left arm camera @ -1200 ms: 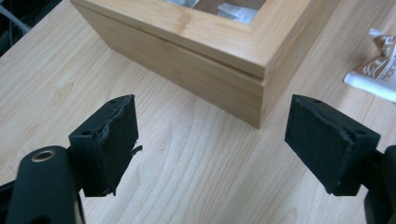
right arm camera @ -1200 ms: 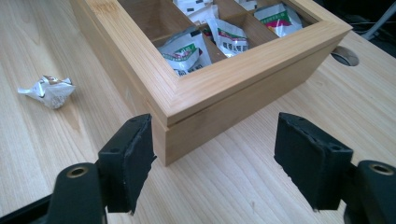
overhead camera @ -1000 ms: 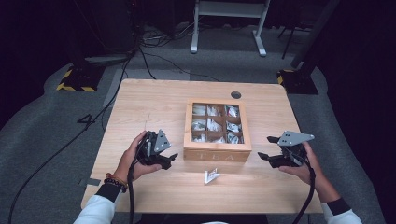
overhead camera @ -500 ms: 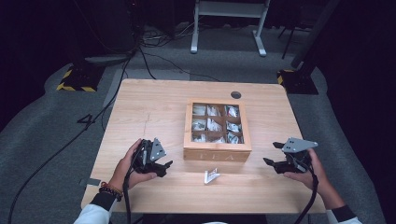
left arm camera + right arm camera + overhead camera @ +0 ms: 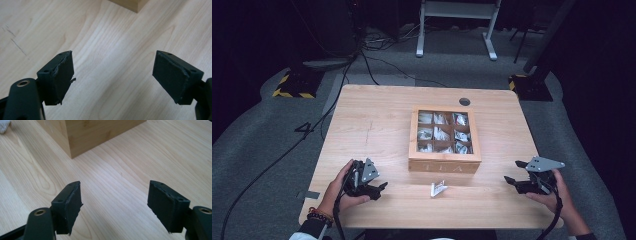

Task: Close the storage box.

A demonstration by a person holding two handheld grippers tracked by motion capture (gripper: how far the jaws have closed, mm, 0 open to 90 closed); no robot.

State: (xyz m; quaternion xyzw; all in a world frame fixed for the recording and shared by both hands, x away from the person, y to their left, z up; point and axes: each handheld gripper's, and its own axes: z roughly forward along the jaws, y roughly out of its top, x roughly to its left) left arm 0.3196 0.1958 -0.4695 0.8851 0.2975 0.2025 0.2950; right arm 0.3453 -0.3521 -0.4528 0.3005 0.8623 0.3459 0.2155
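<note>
The left gripper (image 5: 373,189) is held low over the near left part of the wooden surface (image 5: 377,120), gripped in the person's left hand (image 5: 338,190). In the left gripper view its fingers (image 5: 61,75) stand wide apart with nothing but bare wood between them. The right gripper (image 5: 523,183) is held near the near right edge of the surface in the right hand (image 5: 557,196); in the right gripper view its fingers (image 5: 68,206) are likewise spread wide and hold nothing.

A small white packet (image 5: 438,188) lies on the surface between the two grippers, just in front of the wooden box (image 5: 445,164). It is well apart from both sets of fingers, somewhat nearer the left gripper, and touches neither.

The box sits at the middle of the surface, lid off, its nine compartments each holding pale packets. A corner of the box (image 5: 72,147) shows ahead of the right gripper's fingers, apart from them; another corner (image 5: 133,5) shows at the top of the left gripper view.
</note>
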